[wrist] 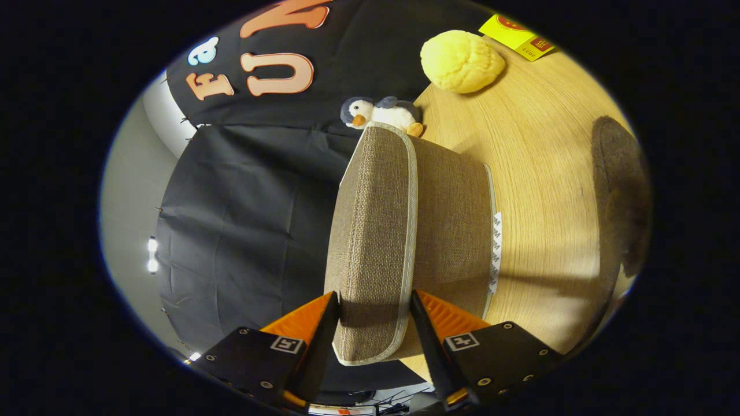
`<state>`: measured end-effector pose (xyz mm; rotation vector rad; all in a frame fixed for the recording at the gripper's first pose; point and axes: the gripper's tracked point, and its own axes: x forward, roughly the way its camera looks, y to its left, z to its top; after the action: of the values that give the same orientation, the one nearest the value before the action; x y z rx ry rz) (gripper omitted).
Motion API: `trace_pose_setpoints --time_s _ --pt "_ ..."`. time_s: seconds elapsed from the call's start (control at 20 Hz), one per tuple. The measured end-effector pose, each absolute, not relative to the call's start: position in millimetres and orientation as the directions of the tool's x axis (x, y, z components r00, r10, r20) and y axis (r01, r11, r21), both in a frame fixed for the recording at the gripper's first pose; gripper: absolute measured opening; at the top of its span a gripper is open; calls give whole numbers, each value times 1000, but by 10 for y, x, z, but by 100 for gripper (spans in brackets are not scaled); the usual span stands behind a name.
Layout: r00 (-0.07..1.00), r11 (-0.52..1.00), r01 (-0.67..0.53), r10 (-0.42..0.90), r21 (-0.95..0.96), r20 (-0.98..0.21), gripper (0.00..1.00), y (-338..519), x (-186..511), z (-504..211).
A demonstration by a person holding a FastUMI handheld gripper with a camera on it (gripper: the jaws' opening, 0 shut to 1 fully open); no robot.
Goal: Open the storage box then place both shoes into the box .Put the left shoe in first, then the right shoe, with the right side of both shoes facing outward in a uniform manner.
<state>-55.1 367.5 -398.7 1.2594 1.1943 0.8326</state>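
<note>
The gripper (374, 323) pinches the box lid (373, 242) between both fingers. Beyond the box (451, 219) sit a toy penguin (381, 112), a yellow bun (461, 60), and a dark shoe (621, 190) on the table (549, 144).

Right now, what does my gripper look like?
The gripper has two wedge-shaped, ribbed jaws on black blocks with screws. Each block bears a square white marker. The jaws press both sides of the lid.

Brown woven-fabric storage box with pale grey edge trim (404, 231) sits on the light wooden desk (549, 190). Its fabric lid flap (370, 231) is lifted edge-on, caught between the tongs (374, 315), both fingers pressing its sides.
</note>
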Motion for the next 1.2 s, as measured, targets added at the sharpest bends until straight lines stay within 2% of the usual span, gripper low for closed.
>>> trace_pose_setpoints --time_s 0.1,0.3,0.4,0.45,0.5,0.6,0.7,0.8,0.85,1.2 --pt "242 126 148 957 981 -160 64 3663 -512 -3873" --pt "257 133 127 953 983 -162 61 3598 -548 -3813" --pt "295 16 132 954 991 -55 59 3524 -465 -3527" --pt "333 -4 120 942 993 -36 54 3507 -382 -3420" --pt "349 11 103 936 995 -46 44 3505 -322 -3405" --pt "340 -26 103 940 994 -10 40 3541 -337 -3232" --pt "344 -59 73 939 996 30 40 3611 -318 -3003" --pt "338 -79 32 939 996 64 33 3670 -260 -2767" --pt "333 -91 10 939 996 82 33 3715 -226 -2648" --pt "237 -32 -156 969 987 68 33 4391 -225 -2102"
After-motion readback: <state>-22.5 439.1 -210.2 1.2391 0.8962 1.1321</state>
